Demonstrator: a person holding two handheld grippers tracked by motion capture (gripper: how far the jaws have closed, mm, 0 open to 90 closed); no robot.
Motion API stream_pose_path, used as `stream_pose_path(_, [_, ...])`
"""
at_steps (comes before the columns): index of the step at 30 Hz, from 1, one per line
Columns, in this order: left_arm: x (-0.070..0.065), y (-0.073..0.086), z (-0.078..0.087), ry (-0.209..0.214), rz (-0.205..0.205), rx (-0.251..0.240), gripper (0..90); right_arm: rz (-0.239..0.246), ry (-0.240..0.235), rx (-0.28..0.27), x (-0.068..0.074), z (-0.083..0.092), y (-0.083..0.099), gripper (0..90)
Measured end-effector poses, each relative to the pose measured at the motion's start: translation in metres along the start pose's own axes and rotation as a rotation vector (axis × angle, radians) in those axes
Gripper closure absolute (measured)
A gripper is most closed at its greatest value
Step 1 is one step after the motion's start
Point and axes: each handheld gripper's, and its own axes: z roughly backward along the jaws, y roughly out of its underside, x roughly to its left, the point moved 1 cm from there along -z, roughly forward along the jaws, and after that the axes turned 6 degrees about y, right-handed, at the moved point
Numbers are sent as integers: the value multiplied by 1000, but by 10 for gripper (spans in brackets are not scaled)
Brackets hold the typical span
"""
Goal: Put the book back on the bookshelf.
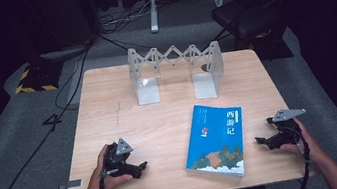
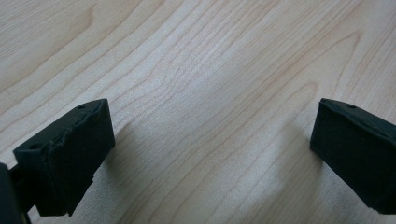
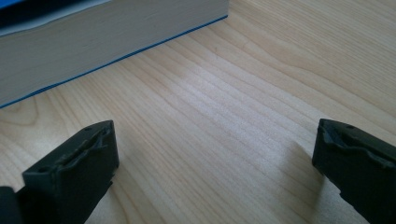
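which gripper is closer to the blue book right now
Right. The right gripper sits just off the blue book on its right side, jaws open and facing its page edge. The left gripper rests farther off to the book's left, over bare table.

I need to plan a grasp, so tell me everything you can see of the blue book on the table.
The blue paperback book lies flat and closed, cover up, on the light wooden table, slightly askew, near the front edge. Its cover shows white characters and a landscape picture. The right gripper view shows its thick pale page block. Nothing touches it except the table.
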Motion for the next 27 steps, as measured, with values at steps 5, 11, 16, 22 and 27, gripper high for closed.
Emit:
stream_pose_path(5, [-8, -1, -1, 5, -6, 10, 2, 4, -11, 1, -1, 2, 2, 13])
stream_pose_path(11, [-16, -6, -6, 11, -14, 16, 1, 7, -17, 10, 1, 5, 2, 55])
stream_pose_path(16, [-28, -10, -11, 39, -38, 23, 2, 34, -53, -23, 8, 7, 1, 177])
stream_pose_path(22, [-45, -16, -18, 86, -95, 30, 2, 105, -108, -11, 29, 5, -11, 218])
stream_pose_path(27, [-52, -18, -21, 93, -104, 25, 2, 148, -137, 10, 46, 0, -19, 227])
